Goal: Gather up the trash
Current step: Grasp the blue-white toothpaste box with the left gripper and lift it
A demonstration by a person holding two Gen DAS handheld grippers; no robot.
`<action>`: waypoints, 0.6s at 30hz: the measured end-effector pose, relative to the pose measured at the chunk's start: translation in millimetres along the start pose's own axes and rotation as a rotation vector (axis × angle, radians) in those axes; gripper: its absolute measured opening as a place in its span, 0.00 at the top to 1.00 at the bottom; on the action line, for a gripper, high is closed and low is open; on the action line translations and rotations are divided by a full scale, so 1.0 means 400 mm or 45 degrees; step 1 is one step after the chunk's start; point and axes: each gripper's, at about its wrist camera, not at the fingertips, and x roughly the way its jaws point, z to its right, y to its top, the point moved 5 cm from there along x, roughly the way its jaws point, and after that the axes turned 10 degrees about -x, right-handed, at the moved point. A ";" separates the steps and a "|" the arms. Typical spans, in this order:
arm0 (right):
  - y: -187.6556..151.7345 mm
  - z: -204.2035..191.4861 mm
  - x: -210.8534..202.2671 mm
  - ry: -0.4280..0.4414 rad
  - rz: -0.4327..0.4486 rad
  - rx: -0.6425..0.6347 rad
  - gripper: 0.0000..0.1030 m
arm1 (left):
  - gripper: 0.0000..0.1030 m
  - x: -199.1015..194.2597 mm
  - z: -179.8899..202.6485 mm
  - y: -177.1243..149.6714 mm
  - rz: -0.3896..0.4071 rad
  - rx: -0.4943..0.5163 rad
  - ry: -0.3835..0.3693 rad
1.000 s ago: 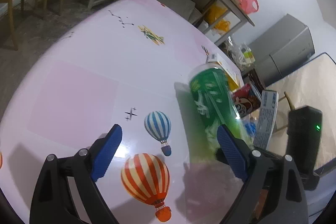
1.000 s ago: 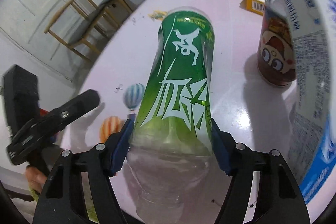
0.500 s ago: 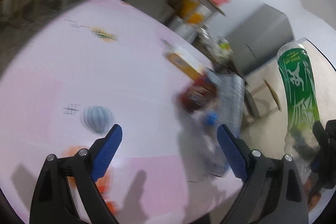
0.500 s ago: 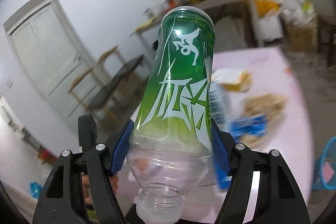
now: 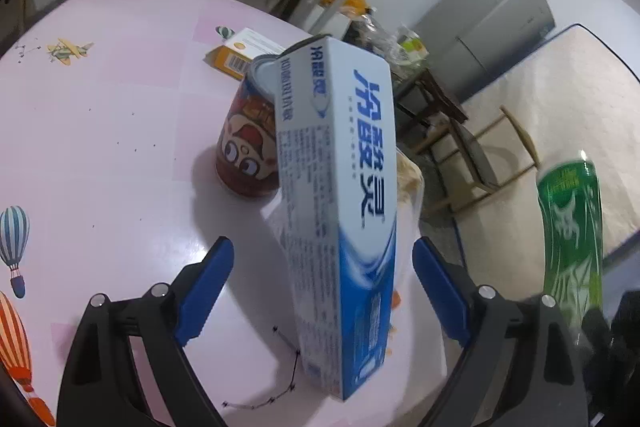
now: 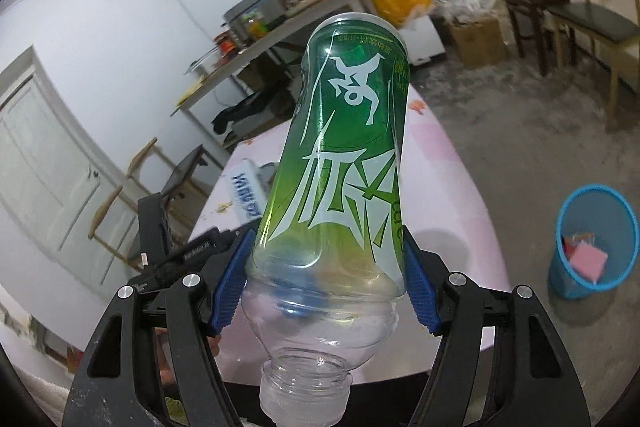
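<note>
Above the table [image 6: 452, 163]: the right gripper [image 6: 326, 285] holds the bottle [image 6: 344, 163] in the air, neck toward the camera and base pointing away, its jaws clamped on the lower edge of the green label.
Left gripper [image 5: 320, 285]: low over the table, jaws wide apart on either side of the box [image 5: 340, 195], touching nothing.
Box: a long blue and white carton standing tilted on the table, its top leaning against the can [image 5: 246, 143] behind it.
Bin [image 6: 592, 245]: blue, on the floor beside the table and well apart from the bottle; some paper already lies inside.
Bottle handling: empty and uncapped, so probably very light; the thin clear plastic should give under pressure and may slip. The hold at the shoulder looks sound because the body is stiffer there.
Box handling: light cardboard, likely empty and easy to crush or tip; its long flat faces, now between the jaws, seem the best place to take it.
Only the left view shows: the can, a flat orange carton [image 5: 240, 55] beyond it, and the wide gap around the box.
Only the right view shows: the bin, the grip on the bottle, and the open neck.
</note>
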 end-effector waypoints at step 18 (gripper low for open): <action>-0.029 0.046 -0.046 0.016 0.041 0.100 0.36 | 0.46 -0.010 0.027 -0.033 0.146 -0.078 0.200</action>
